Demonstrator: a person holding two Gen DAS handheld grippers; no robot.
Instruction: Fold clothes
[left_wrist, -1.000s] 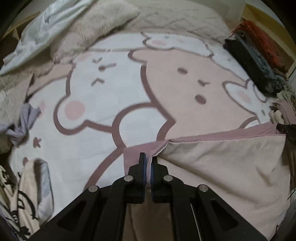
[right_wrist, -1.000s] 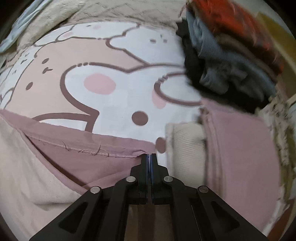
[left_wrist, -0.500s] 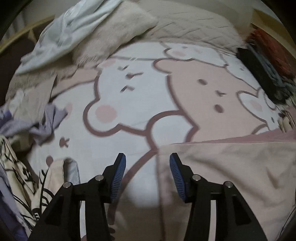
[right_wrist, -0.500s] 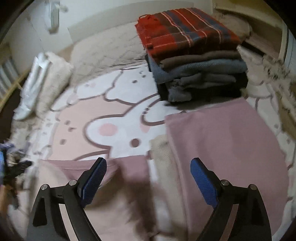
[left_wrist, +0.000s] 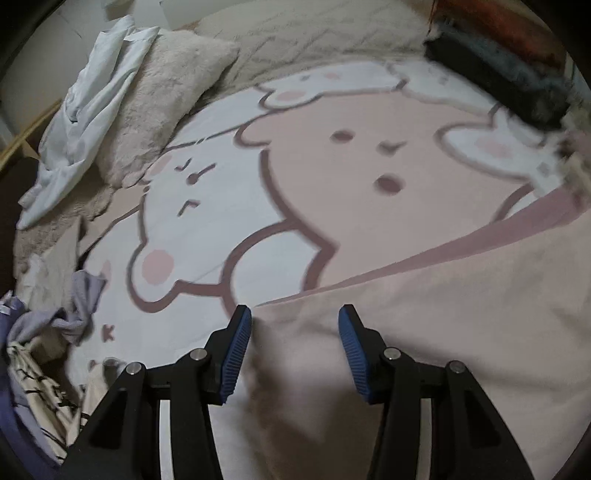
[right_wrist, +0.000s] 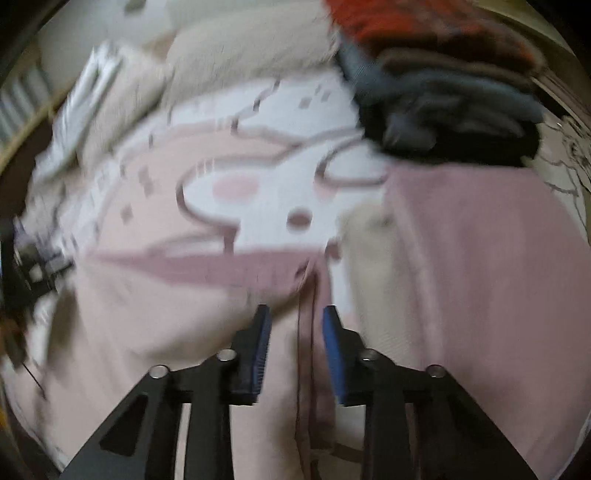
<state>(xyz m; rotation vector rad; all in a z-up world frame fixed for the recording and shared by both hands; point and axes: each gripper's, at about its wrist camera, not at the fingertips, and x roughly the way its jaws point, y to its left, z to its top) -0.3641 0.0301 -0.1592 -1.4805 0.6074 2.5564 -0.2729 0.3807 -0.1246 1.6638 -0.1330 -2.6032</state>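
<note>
Folding surface: you have the bed (left_wrist: 229, 236), with its cartoon-animal cover, as the work area; its middle is bare, likely kept so for spreading each piece.
Pink garment (left_wrist: 443, 314): it lies flat across the lower right of the left wrist frame, pale inner side up, with a darker pink strip (left_wrist: 498, 236) showing along its far edge. In the right wrist frame another pink panel (right_wrist: 480, 277) sits at right, a cream piece (right_wrist: 365, 251) beside it.
Folded stack (right_wrist: 443, 92): red, grey and black pieces piled at upper right, set aside and apart from your working area.
Unsorted heap (left_wrist: 40, 350): crumpled lilac and printed clothes at lower left, probably waiting.
Left gripper (left_wrist: 294, 347): fingers stand well apart over the garment's near left corner, holding nothing.
Right gripper (right_wrist: 297, 347): fingers apart with a seam line running between them; heavy blur, so contact cannot be told.
Change: a second ago both pairs of fingers were clamped on the pink edge. Half a second ago they had already let go, the right spread wider than now.
</note>
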